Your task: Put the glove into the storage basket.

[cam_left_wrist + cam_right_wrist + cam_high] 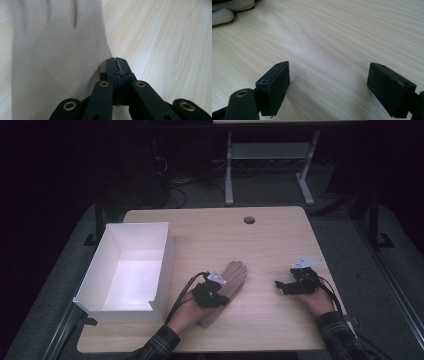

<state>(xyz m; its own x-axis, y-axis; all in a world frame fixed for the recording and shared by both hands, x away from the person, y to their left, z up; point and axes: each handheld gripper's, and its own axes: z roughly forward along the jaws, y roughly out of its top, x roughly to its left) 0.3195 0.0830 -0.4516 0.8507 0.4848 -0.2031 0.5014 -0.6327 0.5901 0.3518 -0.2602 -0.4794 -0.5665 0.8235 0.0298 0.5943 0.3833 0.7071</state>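
Note:
A beige glove (235,279) lies flat on the wooden table (270,240), fingers pointing away from me. My left gripper (220,282) rests over its palm and cuff. In the left gripper view the jaws are pressed together, and the left gripper (117,61) pinches the right edge of the glove (55,62). My right gripper (278,285) sits low over bare wood to the right of the glove, pointing left. It is open, and the right gripper (328,82) has nothing between its fingers. The glove's fingertips (227,11) show at the top left of the right gripper view.
A white open box (131,270) stands on the table's left side, close to my left forearm. A round cable hole (249,220) sits near the far edge. Bare wood lies between the two grippers. Beyond the table stand a metal frame (270,165) and floor cables.

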